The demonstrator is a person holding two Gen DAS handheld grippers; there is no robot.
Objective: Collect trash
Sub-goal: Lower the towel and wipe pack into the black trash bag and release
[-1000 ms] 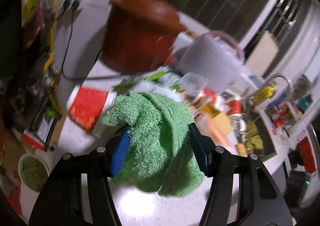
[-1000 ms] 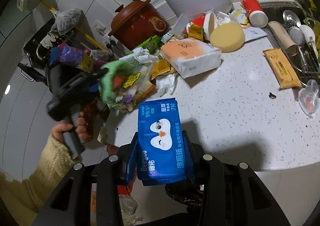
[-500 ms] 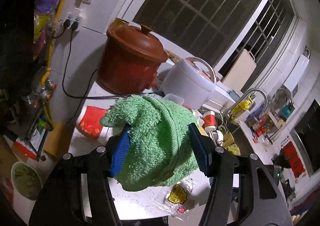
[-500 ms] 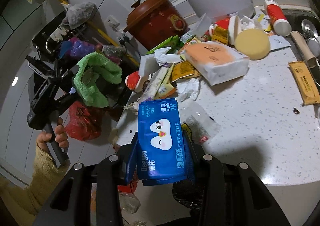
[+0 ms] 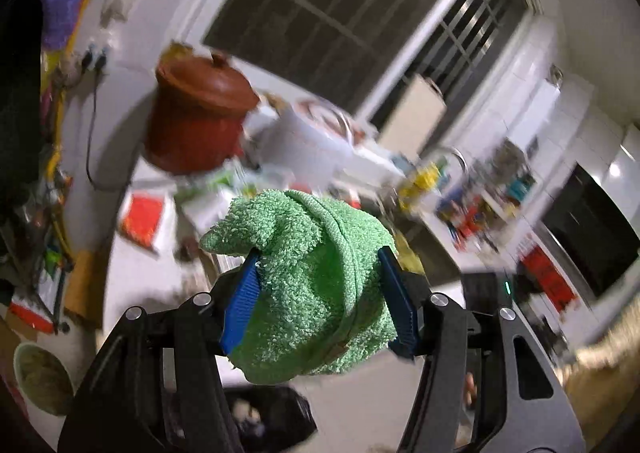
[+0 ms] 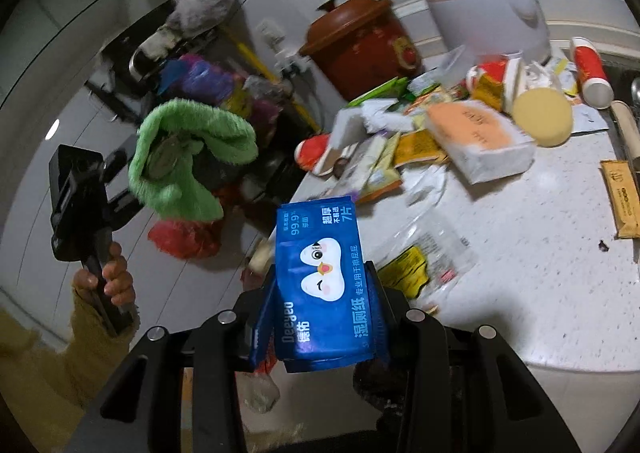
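My left gripper (image 5: 318, 289) is shut on a bunched green towel (image 5: 308, 281), held in the air off the left end of the counter. From the right wrist view the same green towel (image 6: 188, 157) hangs from the left gripper, whose handle a hand (image 6: 108, 281) grips. My right gripper (image 6: 322, 305) is shut on a blue wet-wipe pack (image 6: 322, 285), lifted near the counter's front left corner. Wrappers and packets (image 6: 384, 157) lie piled on the white speckled counter (image 6: 520, 261).
A red-brown crock pot (image 6: 360, 45) and a white rice cooker (image 6: 488, 1) stand at the back. An orange-and-white tissue pack (image 6: 476, 137), a yellow sponge (image 6: 542, 117), a clear wrapper (image 6: 424, 257) and a tan packet (image 6: 622, 197) lie on the counter. A black bag (image 5: 264, 421) sits below.
The left gripper has swung up and away from the trash pile with the towel. The right gripper rose a little and rolled, still holding the blue pack.
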